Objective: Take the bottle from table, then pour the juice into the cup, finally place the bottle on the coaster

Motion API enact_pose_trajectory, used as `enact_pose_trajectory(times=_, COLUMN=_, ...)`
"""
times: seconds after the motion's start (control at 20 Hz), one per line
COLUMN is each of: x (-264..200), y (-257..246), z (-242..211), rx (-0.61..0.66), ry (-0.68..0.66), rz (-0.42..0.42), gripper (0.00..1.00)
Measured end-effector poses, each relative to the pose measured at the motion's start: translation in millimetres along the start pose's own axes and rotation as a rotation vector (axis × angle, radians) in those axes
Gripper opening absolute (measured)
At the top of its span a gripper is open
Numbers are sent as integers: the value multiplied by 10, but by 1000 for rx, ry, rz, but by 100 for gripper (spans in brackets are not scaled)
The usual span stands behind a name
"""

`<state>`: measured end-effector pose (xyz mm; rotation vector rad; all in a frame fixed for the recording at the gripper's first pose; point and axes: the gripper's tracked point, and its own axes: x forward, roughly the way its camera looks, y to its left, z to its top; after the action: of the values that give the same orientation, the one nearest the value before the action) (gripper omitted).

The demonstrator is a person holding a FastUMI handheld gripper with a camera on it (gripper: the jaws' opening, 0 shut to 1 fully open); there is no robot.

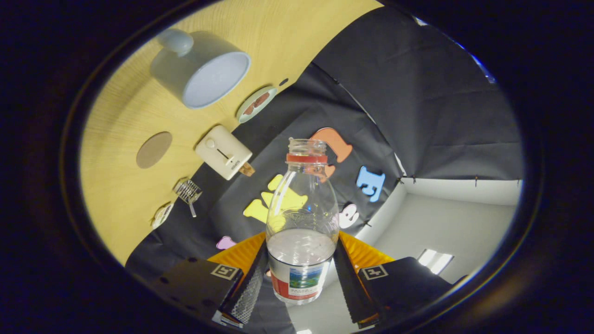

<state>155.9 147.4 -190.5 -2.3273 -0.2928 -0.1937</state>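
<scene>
The lower end of the clear plastic bottle with the red neck ring [302, 222] is cut off between the fingers, so the base is hard to make out. The gripper [299, 278] has its jaws clenched on the labelled lower part. The cap's off and pale liquid sits in the lower half. Far off to the left on the tilted light wood surface [116, 185] are the pale grey-blue cup [204, 69], looking empty, and the round brown coaster [153, 149]. A cream boxy gadget [223, 151] sits near them.
</scene>
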Motion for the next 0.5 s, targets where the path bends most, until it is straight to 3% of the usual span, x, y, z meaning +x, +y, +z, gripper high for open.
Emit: enact_pose_trajectory(times=0.5, x=3, y=-22, z=-61, rx=25, ry=25, rz=2, gripper=81)
